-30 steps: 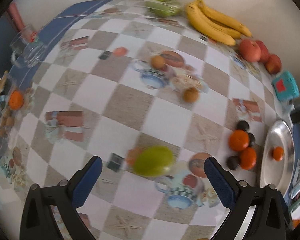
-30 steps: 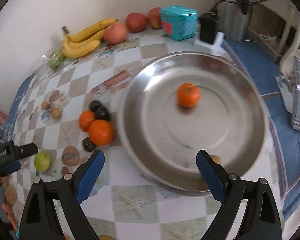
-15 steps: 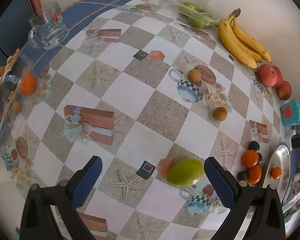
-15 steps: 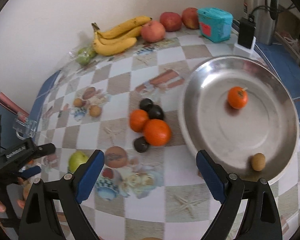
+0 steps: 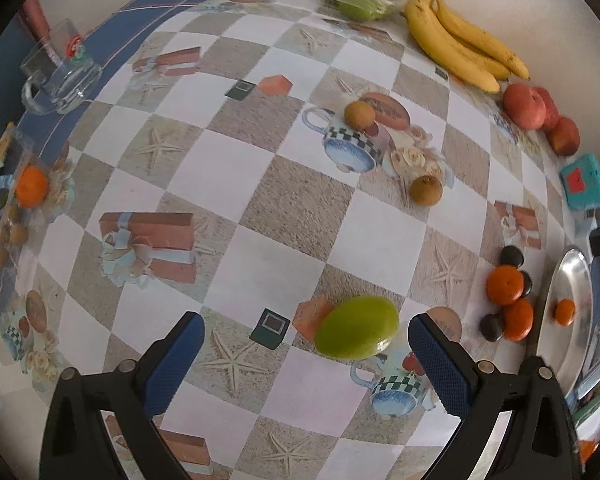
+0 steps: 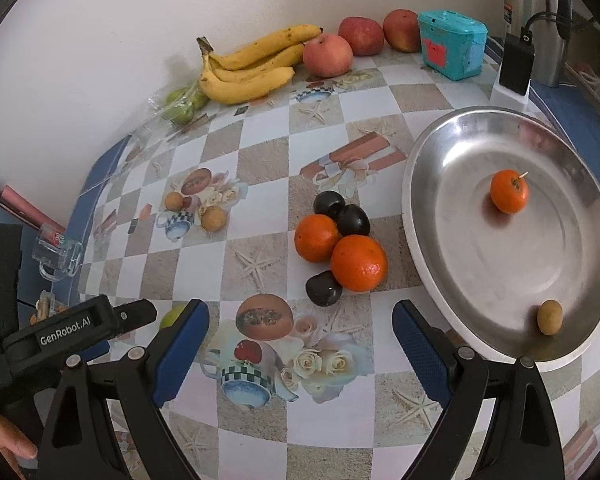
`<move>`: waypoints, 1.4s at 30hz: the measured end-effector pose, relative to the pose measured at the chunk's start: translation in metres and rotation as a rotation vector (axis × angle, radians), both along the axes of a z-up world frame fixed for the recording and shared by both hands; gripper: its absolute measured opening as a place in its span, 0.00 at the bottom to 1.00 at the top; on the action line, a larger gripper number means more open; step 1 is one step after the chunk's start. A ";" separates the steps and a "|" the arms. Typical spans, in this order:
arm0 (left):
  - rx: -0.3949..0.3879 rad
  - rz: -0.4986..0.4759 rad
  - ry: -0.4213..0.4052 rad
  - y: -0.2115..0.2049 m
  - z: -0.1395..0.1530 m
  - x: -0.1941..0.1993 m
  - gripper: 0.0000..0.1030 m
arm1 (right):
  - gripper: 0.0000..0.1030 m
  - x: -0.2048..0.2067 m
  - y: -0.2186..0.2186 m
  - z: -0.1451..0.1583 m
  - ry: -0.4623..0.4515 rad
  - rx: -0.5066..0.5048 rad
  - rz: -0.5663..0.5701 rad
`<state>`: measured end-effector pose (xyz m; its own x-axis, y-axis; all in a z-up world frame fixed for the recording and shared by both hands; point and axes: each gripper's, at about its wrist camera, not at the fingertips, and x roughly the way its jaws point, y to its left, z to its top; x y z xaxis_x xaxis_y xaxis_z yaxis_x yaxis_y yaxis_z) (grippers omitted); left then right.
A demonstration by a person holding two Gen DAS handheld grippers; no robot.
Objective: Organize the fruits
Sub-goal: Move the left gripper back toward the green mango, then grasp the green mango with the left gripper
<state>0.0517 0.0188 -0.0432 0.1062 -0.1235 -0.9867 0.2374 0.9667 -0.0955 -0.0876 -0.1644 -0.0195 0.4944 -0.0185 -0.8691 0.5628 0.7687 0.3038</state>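
Right wrist view: checkered counter (image 6: 260, 152), largest. Steel plate (image 6: 500, 280) on its right side, holding one small orange (image 6: 509, 191) and a small brown fruit (image 6: 549, 317) near the front rim. Banana bunch (image 6: 252, 68) and three apples (image 6: 327, 55) along the back wall. Two oranges (image 6: 358, 263) plus three dark fruits (image 6: 353, 220) clustered just left of the plate. Right hand-held gripper (image 6: 300, 344) wide open, empty, above the counter. Left wrist view: left hand-held gripper (image 5: 306, 350) also wide open, empty; green mango (image 5: 356, 333) on the counter between the blue pads (image 5: 440, 364), nearer the right one, not touching. Two small brown fruits (image 5: 426, 189) mid-counter.
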 end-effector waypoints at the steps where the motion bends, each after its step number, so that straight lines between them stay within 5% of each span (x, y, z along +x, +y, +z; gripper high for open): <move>1: 0.008 -0.013 0.003 -0.003 -0.002 -0.001 1.00 | 0.90 0.000 -0.001 0.000 0.004 -0.004 -0.008; 7: 0.022 -0.076 0.035 -0.018 -0.014 -0.006 0.97 | 0.90 0.002 -0.002 -0.003 0.016 -0.015 -0.012; 12: 0.023 -0.097 0.060 -0.027 -0.025 -0.007 0.84 | 0.90 0.003 -0.001 -0.004 0.027 -0.024 -0.003; 33: -0.047 -0.081 0.086 -0.037 -0.033 0.001 0.54 | 0.90 0.004 -0.001 -0.005 0.035 -0.027 0.000; 42: -0.056 -0.069 0.074 -0.033 -0.026 0.005 0.53 | 0.90 0.006 0.000 -0.006 0.037 -0.028 0.004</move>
